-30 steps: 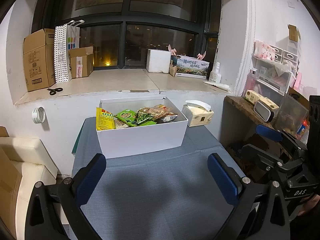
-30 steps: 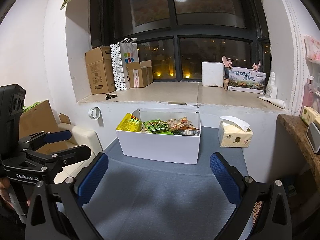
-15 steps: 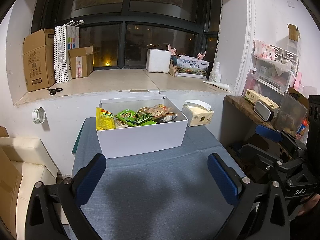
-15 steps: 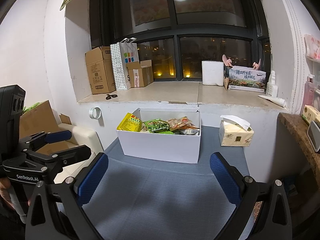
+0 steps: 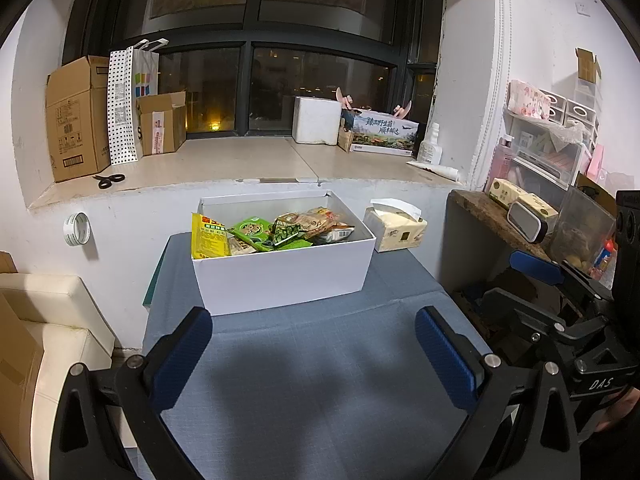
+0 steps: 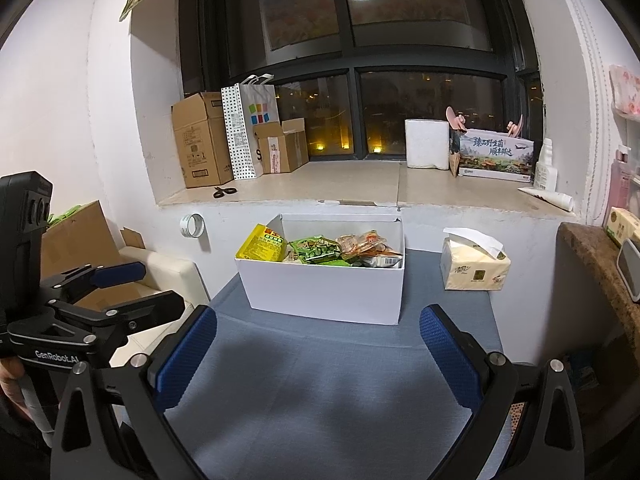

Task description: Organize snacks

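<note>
Behind the white box (image 5: 280, 276) of snacks (image 5: 272, 232), both wide-open tongs hold nothing: left gripper (image 5: 320, 352) reads "GenRobot.AI", right gripper (image 6: 320, 348) "DAS".

Dark window (image 5: 280, 80) (night outside); white walls (image 5: 540, 20), stone sill (image 5: 240, 164)

you're in a lived-in home, at a small table (image 5: 320, 380) with a grey cloth pushed under a deep window sill (image 5: 224, 164). the sill holds cardboard boxes (image 5: 76, 116), a dotted shopping bag (image 5: 128, 104) and scissors (image 5: 109, 180). you've got a cream sofa (image 5: 48, 320) at one side, a tissue pack (image 5: 396, 226) on the table and plastic storage drawers (image 5: 548, 148) by the wall.
</note>
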The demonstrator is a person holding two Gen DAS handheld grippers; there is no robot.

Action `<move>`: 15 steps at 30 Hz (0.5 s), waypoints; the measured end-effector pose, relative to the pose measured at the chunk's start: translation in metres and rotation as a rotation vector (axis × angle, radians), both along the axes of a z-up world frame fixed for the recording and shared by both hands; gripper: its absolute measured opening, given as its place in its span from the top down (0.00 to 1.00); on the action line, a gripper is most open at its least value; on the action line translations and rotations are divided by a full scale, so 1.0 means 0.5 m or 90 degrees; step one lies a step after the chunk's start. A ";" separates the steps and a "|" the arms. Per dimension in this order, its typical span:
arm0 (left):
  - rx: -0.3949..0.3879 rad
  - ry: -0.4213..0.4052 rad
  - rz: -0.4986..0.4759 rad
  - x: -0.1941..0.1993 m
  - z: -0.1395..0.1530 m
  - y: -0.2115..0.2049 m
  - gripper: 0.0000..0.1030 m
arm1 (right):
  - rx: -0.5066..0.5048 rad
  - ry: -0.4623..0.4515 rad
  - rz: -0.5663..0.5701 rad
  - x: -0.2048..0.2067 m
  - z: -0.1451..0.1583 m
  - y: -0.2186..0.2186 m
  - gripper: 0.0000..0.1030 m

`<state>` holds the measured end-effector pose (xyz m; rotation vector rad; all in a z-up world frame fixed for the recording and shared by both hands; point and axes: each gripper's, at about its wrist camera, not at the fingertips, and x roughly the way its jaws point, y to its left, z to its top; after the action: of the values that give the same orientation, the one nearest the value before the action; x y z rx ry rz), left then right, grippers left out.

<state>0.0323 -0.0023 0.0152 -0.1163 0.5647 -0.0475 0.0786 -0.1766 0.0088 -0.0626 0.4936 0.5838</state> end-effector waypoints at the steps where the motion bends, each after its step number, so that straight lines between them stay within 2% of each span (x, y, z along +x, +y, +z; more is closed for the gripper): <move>1: 0.000 0.000 0.000 -0.001 0.000 0.000 0.00 | 0.000 0.000 0.000 0.000 0.000 0.000 0.00; 15: -0.006 -0.001 0.001 0.001 -0.003 0.004 0.00 | -0.002 0.003 0.000 0.001 -0.003 0.003 0.00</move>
<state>0.0326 -0.0004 0.0136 -0.1266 0.5625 -0.0481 0.0789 -0.1750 0.0075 -0.0642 0.4983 0.5832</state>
